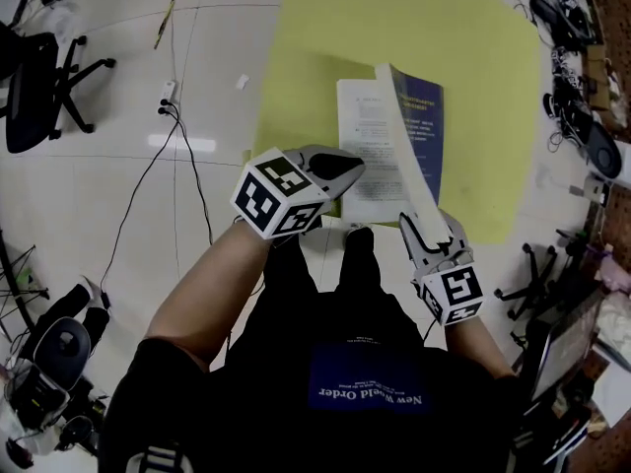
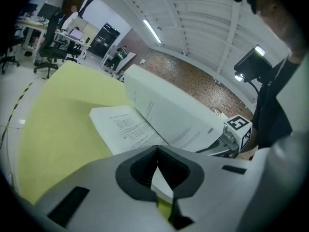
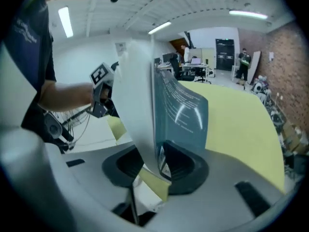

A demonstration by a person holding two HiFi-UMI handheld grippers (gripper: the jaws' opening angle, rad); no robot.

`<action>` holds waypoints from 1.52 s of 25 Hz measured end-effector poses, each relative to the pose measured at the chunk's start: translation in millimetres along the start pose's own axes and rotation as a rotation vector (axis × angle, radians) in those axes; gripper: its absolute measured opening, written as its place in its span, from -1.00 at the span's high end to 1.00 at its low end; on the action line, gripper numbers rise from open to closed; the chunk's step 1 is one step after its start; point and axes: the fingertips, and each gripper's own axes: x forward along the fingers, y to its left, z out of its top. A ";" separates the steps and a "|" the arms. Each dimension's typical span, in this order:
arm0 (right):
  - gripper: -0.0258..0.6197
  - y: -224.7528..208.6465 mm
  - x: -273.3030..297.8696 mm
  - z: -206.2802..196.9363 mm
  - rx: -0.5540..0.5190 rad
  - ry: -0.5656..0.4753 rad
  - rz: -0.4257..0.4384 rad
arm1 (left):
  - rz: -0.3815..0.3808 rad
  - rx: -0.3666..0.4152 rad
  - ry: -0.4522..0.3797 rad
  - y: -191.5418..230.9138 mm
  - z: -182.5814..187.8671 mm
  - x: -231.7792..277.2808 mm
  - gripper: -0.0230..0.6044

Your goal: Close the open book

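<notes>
An open book lies on the yellow mat (image 1: pixel 473 57). Its left page (image 1: pixel 360 136) is flat, while the right half with the blue cover (image 1: pixel 426 126) stands nearly upright. My right gripper (image 1: pixel 419 227) is at the near edge of that raised half. In the right gripper view the cover (image 3: pixel 181 115) and white pages run between the jaws (image 3: pixel 157 166), and mat shows through a gap beside one pad. My left gripper (image 1: pixel 340 170) hovers over the book's near left corner with its tips together (image 2: pixel 157 151) and the flat page (image 2: pixel 128 127) beyond it.
The mat lies on a pale floor. A black office chair (image 1: pixel 39 77) stands at the far left, and a power strip (image 1: pixel 168 92) with a cable (image 1: pixel 187 166) lies left of the mat. Cluttered gear (image 1: pixel 582 116) lines the right side. The person's legs are just behind the book.
</notes>
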 end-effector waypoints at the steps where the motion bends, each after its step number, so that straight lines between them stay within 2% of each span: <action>1: 0.55 8.3 10.1 -0.7 -0.056 0.039 -0.001 | 0.003 -0.018 -0.012 4.9 -3.0 -11.7 0.91; 4: 0.25 24.1 19.6 -12.4 -0.244 0.188 0.038 | 0.039 -0.047 -0.044 9.6 -5.1 -36.5 0.91; 6: 0.23 23.8 17.9 -18.8 -0.322 0.263 0.054 | 0.072 -0.058 -0.065 10.9 -5.8 -51.5 0.91; 9: 0.23 21.3 20.9 -21.2 -0.295 0.305 0.087 | 0.096 -0.077 -0.088 12.3 -13.3 -73.3 0.91; 12: 0.23 24.5 22.5 -18.1 -0.163 0.281 0.163 | 0.085 -0.099 -0.117 4.2 -14.6 -87.5 0.91; 14: 0.23 32.3 17.7 -3.7 -0.079 0.214 0.214 | 0.067 -0.092 -0.150 -7.7 -5.3 -99.2 0.91; 17: 0.23 37.8 -4.7 35.8 0.054 0.050 0.274 | 0.048 -0.060 -0.219 -32.9 19.5 -121.0 0.91; 21: 0.23 5.5 -58.0 102.3 0.225 -0.224 0.309 | -0.006 0.020 -0.350 -77.9 74.0 -134.1 0.90; 24: 0.24 -23.2 -103.4 150.3 0.237 -0.412 0.287 | -0.048 0.092 -0.454 -112.1 123.8 -146.1 0.91; 30: 0.72 -65.7 -184.1 211.0 0.205 -0.713 0.225 | -0.099 0.259 -0.643 -173.9 196.8 -181.4 0.91; 33: 0.95 -86.7 -202.5 221.1 0.187 -0.770 0.169 | -0.104 0.294 -0.693 -186.9 210.4 -188.7 0.90; 38: 0.96 -104.6 -207.0 211.0 0.186 -0.731 0.114 | -0.057 0.257 -0.686 -181.4 200.9 -180.6 0.91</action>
